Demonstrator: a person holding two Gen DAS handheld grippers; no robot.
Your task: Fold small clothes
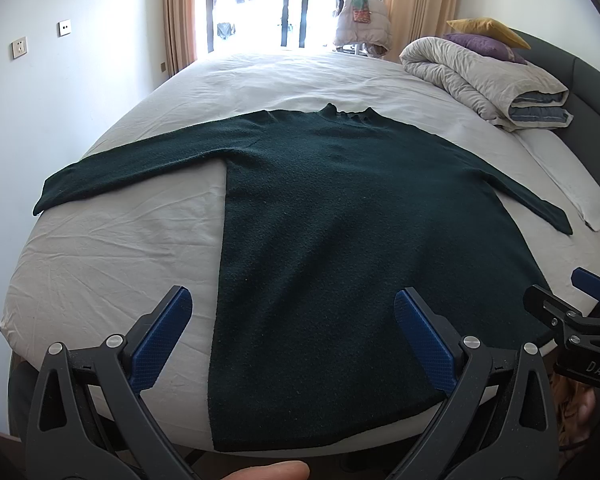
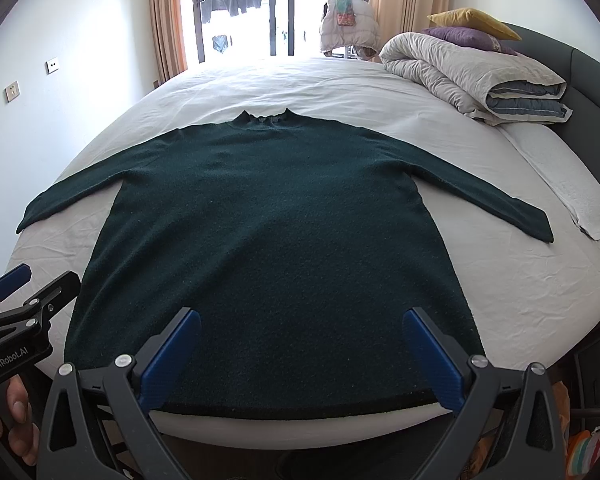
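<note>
On the bed, left to right:

Wall: two sockets [image 1: 19, 47] are sitting on the white wall at the far left.

Left sleeve: it is stretching out flat toward the left edge of the bed [image 2: 500, 280], its cuff [image 1: 44, 198] lying near the mattress edge.

Left gripper [image 1: 294, 336]: it is hovering above the sweater's bottom left corner, jaws spread wide and gripping nothing. Its left finger is over bare sheet, its right finger over the sweater. A hand [image 2: 18, 420] is holding its handle.

Sweater [image 2: 276, 240]: dark green, it is lying flat and face up in the middle of the bed, collar [image 2: 266, 117] pointing toward the window, hem running along the near edge (the hem is reaching the mattress rim).

Right gripper [image 2: 302, 356]: it is hanging over the middle of the hem, jaws standing wide apart and empty, both blue fingers over the knit.

Right sleeve: it is angling out toward the right, its cuff [image 2: 540, 228] ending just beside a white towel [image 2: 580, 208].

Duvet [image 2: 460, 72]: it is sitting folded at the far right corner, with a purple pillow [image 2: 460, 36] and a yellow pillow [image 2: 472, 18] stacked behind it.
</note>
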